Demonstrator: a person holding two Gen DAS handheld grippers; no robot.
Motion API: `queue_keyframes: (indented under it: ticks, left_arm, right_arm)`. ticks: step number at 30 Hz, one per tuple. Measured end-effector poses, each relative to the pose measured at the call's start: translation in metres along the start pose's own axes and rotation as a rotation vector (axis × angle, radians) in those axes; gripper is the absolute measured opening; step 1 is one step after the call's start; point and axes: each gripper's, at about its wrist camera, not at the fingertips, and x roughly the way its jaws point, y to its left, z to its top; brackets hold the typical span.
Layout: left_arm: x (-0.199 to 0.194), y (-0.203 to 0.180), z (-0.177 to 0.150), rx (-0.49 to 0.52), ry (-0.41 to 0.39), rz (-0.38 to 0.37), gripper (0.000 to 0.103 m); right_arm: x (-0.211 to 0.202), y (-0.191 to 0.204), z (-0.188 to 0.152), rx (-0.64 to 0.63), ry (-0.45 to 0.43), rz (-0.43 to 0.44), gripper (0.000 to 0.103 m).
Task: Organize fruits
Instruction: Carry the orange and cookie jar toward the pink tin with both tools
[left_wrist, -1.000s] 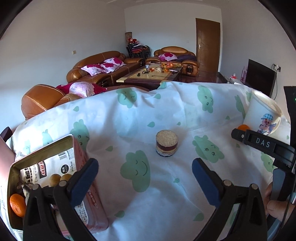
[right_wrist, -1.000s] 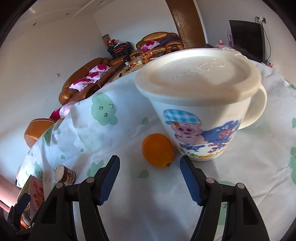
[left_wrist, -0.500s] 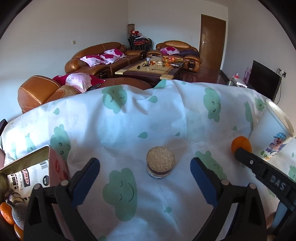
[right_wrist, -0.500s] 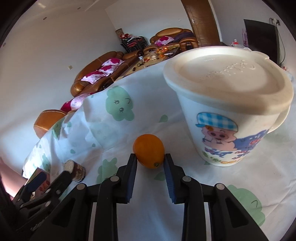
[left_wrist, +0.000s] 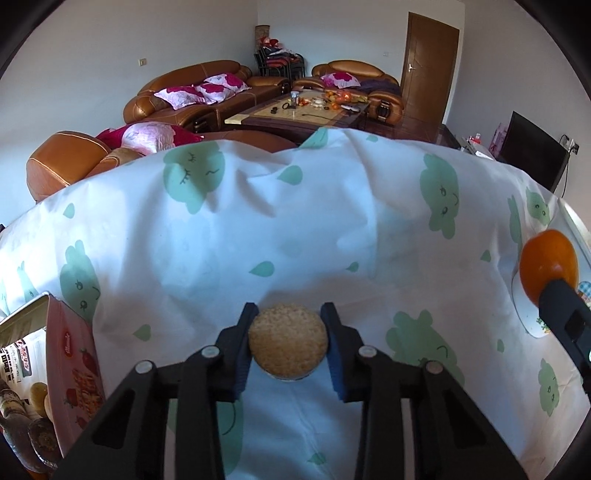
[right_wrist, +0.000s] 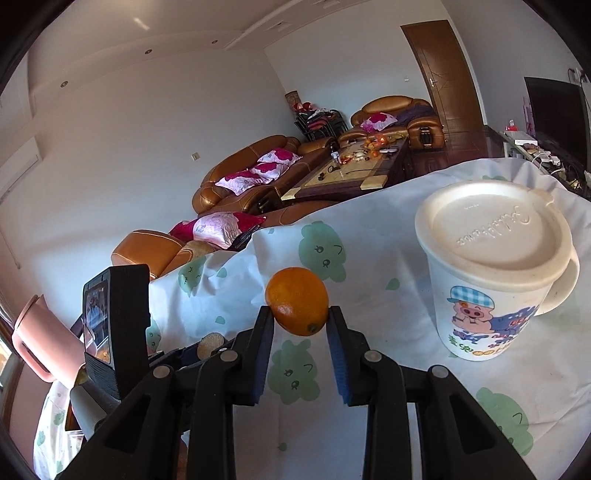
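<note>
My right gripper (right_wrist: 298, 325) is clamped on the orange (right_wrist: 296, 301), lifted off the cloth (right_wrist: 369, 236); my left gripper (left_wrist: 288, 341) clamps the round snack (left_wrist: 287, 342). Risk: the orange (round, smooth) may slip out, striking the lidded mug (right_wrist: 491, 273) beyond.

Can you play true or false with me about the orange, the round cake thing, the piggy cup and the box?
1. The right gripper pinches the orange. True.
2. The piggy cup has no lid. False: a cream lid covers it.
3. The left gripper squeezes the round cake. True.
4. The orange sits inside the box. False: it is in the right gripper, above the cloth.
</note>
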Motion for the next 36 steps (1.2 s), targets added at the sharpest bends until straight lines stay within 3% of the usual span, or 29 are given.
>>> queue_keyframes:
  ticks: [9, 18, 26, 36]
  left_arm:
    - [-0.047, 0.009, -0.025, -0.012, -0.169, 0.1, 0.036]
    - [-0.068, 0.032, -0.05, -0.076, -0.173, 0.103, 0.036]
    - [-0.095, 0.033, -0.067, -0.05, -0.229, 0.103, 0.036]
    - [-0.104, 0.044, -0.077, -0.081, -0.233, 0.092, 0.036]
  right_arm:
    - [0.003, 0.003, -0.001, -0.038, -0.01, -0.043, 0.032]
    - [0.014, 0.011, -0.013, -0.071, 0.005, -0.077, 0.032]
    - [0.001, 0.014, -0.02, -0.084, -0.031, -0.099, 0.032]
    - [-0.022, 0.031, -0.034, -0.158, -0.078, -0.128, 0.032]
